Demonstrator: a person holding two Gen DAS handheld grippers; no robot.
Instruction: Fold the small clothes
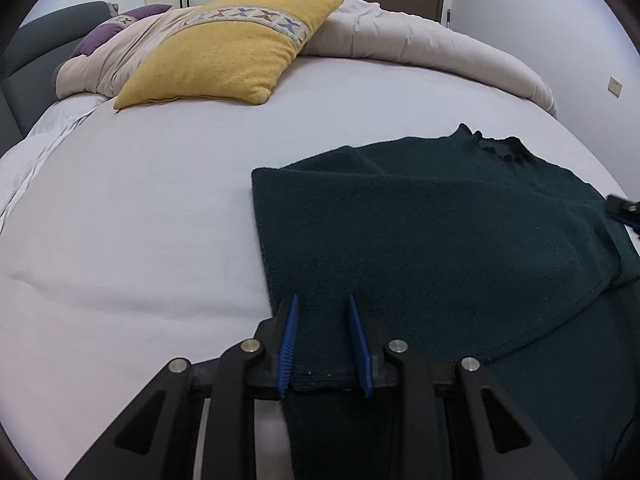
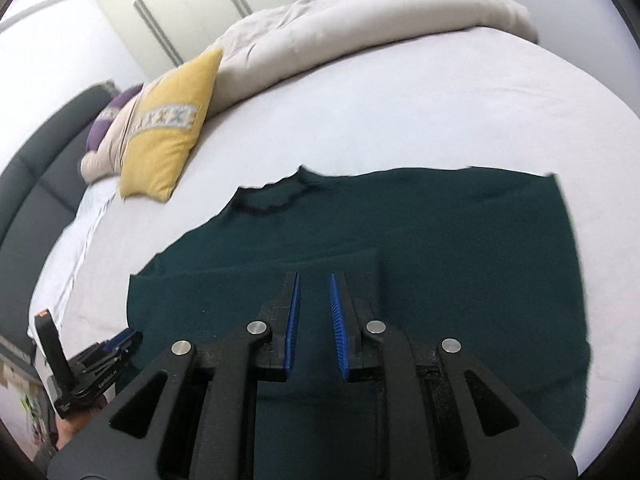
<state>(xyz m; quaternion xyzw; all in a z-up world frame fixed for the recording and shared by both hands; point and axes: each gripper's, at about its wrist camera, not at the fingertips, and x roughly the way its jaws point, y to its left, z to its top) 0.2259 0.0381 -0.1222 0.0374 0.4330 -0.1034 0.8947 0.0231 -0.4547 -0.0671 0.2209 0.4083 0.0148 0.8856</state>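
A dark green knitted sweater [image 1: 460,232] lies flat on the pale sheet of the bed [image 1: 140,220], on the side away from the yellow cushion [image 1: 228,48], its frilled collar [image 1: 496,146] turned toward the rumpled beige duvet [image 1: 420,36] heaped along the far edge. One sleeve is folded in across the body of the sweater, making a neat rectangular flap with a straight edge on the side nearer the cushion. The left gripper [image 1: 323,300] sits low at the near end of that flap, its blue-padded fingers parted with a strip of the knit running between them; from the wrist view the cloth seems to lie loose between the pads rather than pinched, though the angle makes that hard to swear to. The right gripper [image 2: 314,280] hangs over the middle of the sweater, nearer the viewer than the collar, its jaws a little apart with nothing caught between them, only the green fabric below. In the right wrist view the left gripper shows as a black tool at the sweater's edge on the cushion side. A grey headboard [image 1: 24,56] stands behind the cushion, with a purple pillow [image 1: 108,30] tucked beside it.
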